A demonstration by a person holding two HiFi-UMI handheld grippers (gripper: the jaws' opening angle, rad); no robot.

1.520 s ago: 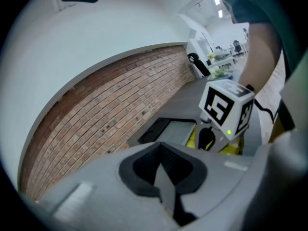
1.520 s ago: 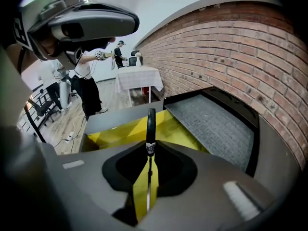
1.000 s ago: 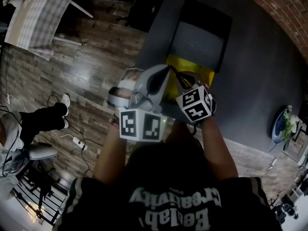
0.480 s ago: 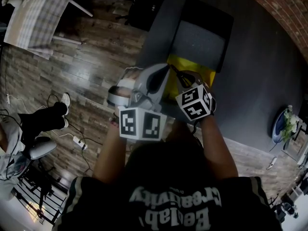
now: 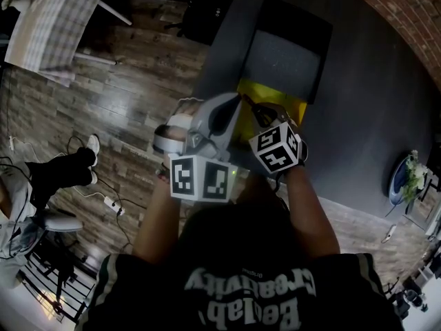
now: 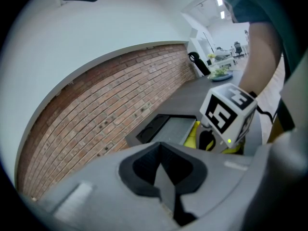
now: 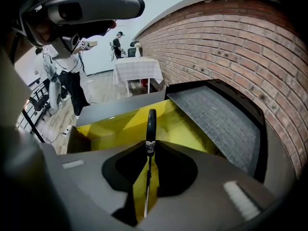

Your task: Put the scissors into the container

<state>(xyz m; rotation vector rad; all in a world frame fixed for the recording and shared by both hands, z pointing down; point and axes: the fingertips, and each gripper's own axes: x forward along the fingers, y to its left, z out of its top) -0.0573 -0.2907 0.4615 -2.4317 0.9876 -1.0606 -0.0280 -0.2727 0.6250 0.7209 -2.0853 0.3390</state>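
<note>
My right gripper [image 7: 148, 179] is shut on the scissors [image 7: 150, 124]. Their black handle loop stands up between the jaws and the thin blade runs down between the pads. They hang just above the open yellow container [image 7: 180, 126]. In the head view the right gripper [image 5: 256, 113] sits over the near edge of the yellow container [image 5: 274, 101] on the dark table. My left gripper [image 5: 234, 107] hovers beside it on the left, over the table's edge. In the left gripper view its jaws [image 6: 166, 177] meet with nothing between them, and the right gripper's marker cube [image 6: 226, 112] is ahead.
A dark grey tray with a textured mat [image 5: 286, 61] lies just beyond the container, also seen as a grey mat [image 7: 216, 117]. A brick wall [image 7: 231, 47] runs along the table's far side. A white-clothed table [image 5: 55, 19], cables and a seated person [image 5: 48, 174] are on the wooden floor at left.
</note>
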